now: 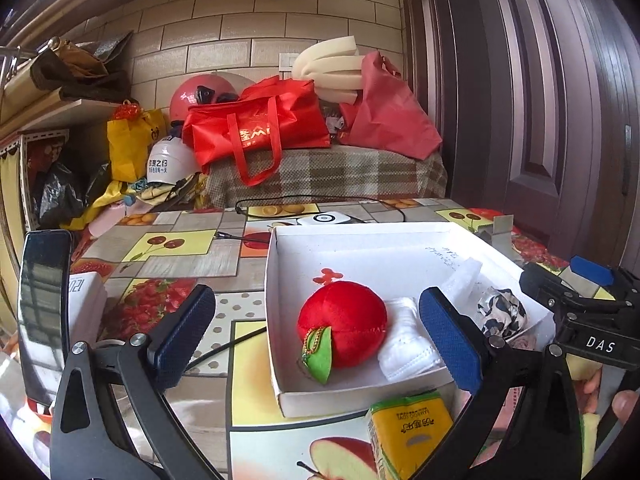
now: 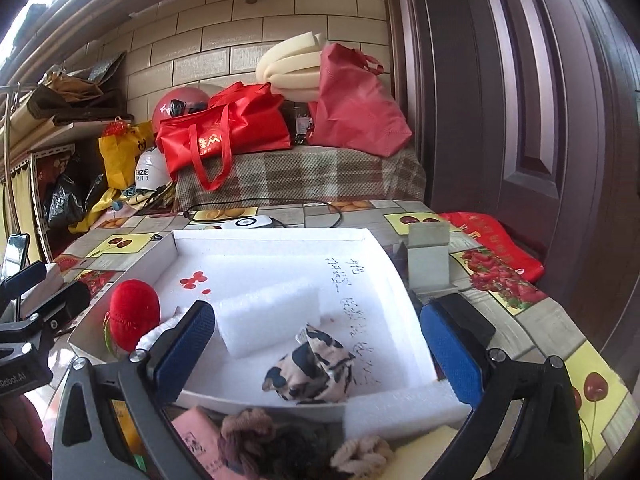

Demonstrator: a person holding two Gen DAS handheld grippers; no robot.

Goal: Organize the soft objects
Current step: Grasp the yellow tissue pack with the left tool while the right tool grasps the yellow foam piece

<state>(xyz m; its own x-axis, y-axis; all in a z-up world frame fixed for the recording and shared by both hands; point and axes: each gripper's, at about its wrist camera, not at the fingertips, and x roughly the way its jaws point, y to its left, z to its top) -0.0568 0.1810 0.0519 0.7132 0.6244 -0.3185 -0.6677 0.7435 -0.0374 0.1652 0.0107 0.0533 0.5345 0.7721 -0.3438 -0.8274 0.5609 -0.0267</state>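
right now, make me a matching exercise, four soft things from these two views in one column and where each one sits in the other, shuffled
Things:
1. red plush apple
2. cow-print cloth
3. yellow tissue pack
4. brown scrunchie

Places:
a. on the table, outside the white box's near wall, in the left view
b. inside the box, beside a white foam block
c. outside the box, below the right gripper
d. inside the box, touching a white folded mask

Pairs: 1-d, 2-b, 3-a, 4-c

Black-framed left claw (image 1: 318,336) and right claw (image 2: 318,350), blue textured pads, silver screws, possibly "DAS" lettering.
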